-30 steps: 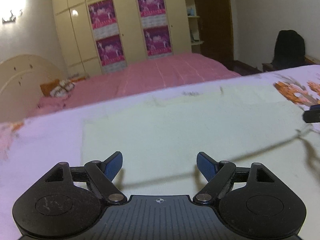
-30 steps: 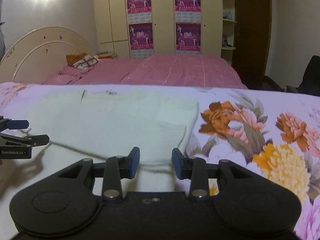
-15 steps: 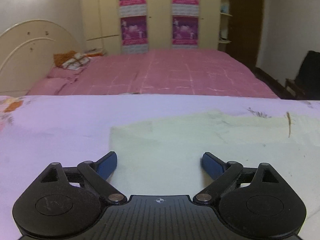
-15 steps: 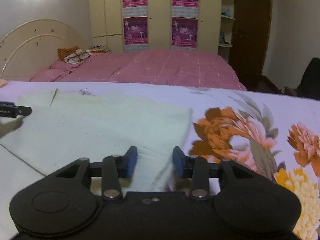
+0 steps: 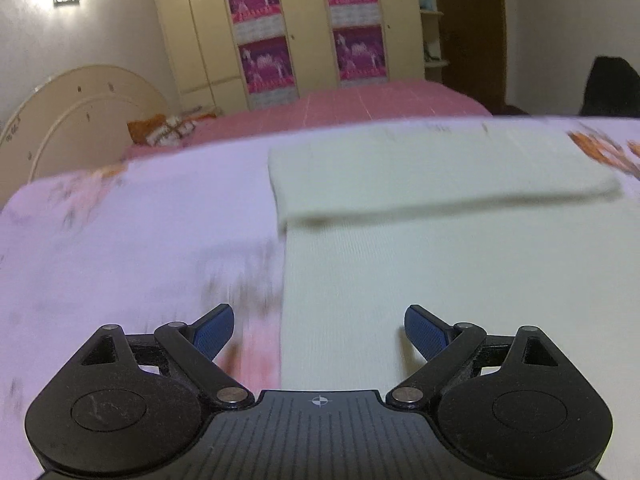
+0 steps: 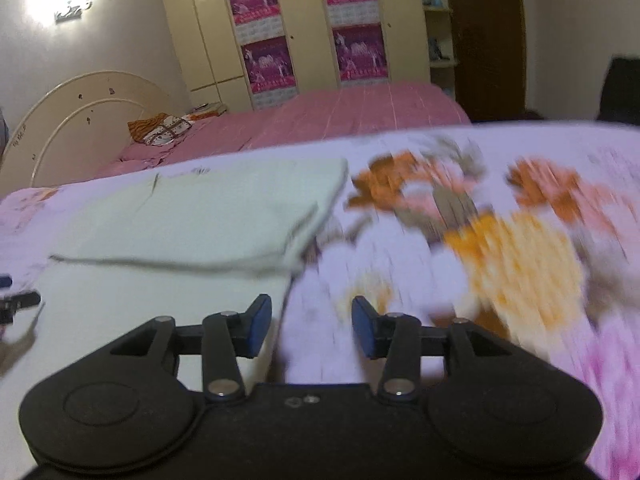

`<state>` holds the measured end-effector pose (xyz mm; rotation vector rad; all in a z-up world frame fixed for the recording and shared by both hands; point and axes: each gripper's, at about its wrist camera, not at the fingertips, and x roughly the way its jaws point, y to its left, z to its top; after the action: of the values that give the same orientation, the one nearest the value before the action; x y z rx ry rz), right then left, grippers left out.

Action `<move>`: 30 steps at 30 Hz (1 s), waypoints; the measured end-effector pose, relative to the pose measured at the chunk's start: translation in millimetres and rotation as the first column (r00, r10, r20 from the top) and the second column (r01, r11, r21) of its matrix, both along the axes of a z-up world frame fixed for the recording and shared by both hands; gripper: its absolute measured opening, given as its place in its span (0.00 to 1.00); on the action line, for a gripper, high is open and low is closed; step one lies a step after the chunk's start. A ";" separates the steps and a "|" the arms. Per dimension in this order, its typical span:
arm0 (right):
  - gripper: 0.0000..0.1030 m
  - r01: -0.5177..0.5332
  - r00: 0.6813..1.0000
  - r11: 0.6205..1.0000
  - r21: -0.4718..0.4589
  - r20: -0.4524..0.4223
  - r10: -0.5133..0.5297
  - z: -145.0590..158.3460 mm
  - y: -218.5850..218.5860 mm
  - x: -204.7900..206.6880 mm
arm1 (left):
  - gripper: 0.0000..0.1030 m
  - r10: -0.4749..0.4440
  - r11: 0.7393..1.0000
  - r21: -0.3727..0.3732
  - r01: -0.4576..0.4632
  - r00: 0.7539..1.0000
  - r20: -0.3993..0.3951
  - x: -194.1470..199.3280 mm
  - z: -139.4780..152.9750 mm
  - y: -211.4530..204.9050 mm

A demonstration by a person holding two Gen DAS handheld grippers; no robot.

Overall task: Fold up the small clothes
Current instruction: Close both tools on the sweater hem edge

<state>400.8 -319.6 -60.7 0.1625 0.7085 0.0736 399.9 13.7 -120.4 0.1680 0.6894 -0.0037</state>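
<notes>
A pale green garment lies flat on the floral sheet, its far part folded over toward me with the fold edge across the middle. My left gripper is open and empty, low over the garment's near left edge. My right gripper is open and empty, over the garment's near right edge. The tip of the left gripper shows at the far left of the right wrist view.
The sheet with orange and yellow flowers spreads to the right. Beyond it stands a pink bed with a cream headboard, a wardrobe with posters, and a dark bag at the right.
Both grippers have pulled back toward the garment's near edge. The folded far layer now lies farther ahead, and both views are blurred by motion. Both grippers stay open.
</notes>
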 end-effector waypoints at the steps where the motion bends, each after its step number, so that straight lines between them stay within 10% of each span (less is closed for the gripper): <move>1: 0.46 0.006 1.000 1.000 0.023 -0.014 -0.006 -0.2 -3.4 -13.6 | 0.89 -0.001 1.000 -0.004 0.001 1.000 -0.016 -12.0 -1.0 0.4; 7: 0.50 0.047 0.995 0.990 0.130 -0.089 -0.036 -1.4 -11.1 -85.7 | 0.88 -0.011 0.994 -0.105 0.003 0.997 -0.076 -78.5 -6.1 27.4; 9: 0.52 0.068 0.992 0.980 0.187 -0.115 -0.047 -1.2 -13.9 -111.6 | 0.68 -0.022 0.987 -0.162 0.005 0.995 -0.100 -91.2 -8.1 47.8; 13: 0.52 0.120 0.982 0.937 0.328 -0.178 -0.063 -6.6 -14.2 -162.2 | 0.62 -0.031 0.949 -0.316 -0.020 0.987 -0.158 -122.4 -10.2 84.7; 19: 0.52 0.191 0.966 0.846 0.497 -0.250 -0.071 -17.2 -0.3 -218.4 | 0.62 -0.159 0.836 -0.547 0.026 0.968 -0.196 -184.5 -23.5 114.1; 26: 0.51 0.180 0.962 0.808 0.560 -0.272 -0.026 -27.2 32.2 -254.0 | 0.62 -0.155 0.638 -0.769 -0.051 0.969 -0.193 -215.2 -47.7 140.6; 30: 0.44 0.216 0.959 0.762 0.610 -0.278 -0.050 -33.2 28.6 -251.1 | 0.62 -0.167 0.612 -0.789 -0.058 0.965 -0.201 -206.7 -52.5 137.3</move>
<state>149.7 -291.0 -94.0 0.8960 0.8999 0.1583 193.2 151.0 -172.9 -0.6988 0.8854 -0.4019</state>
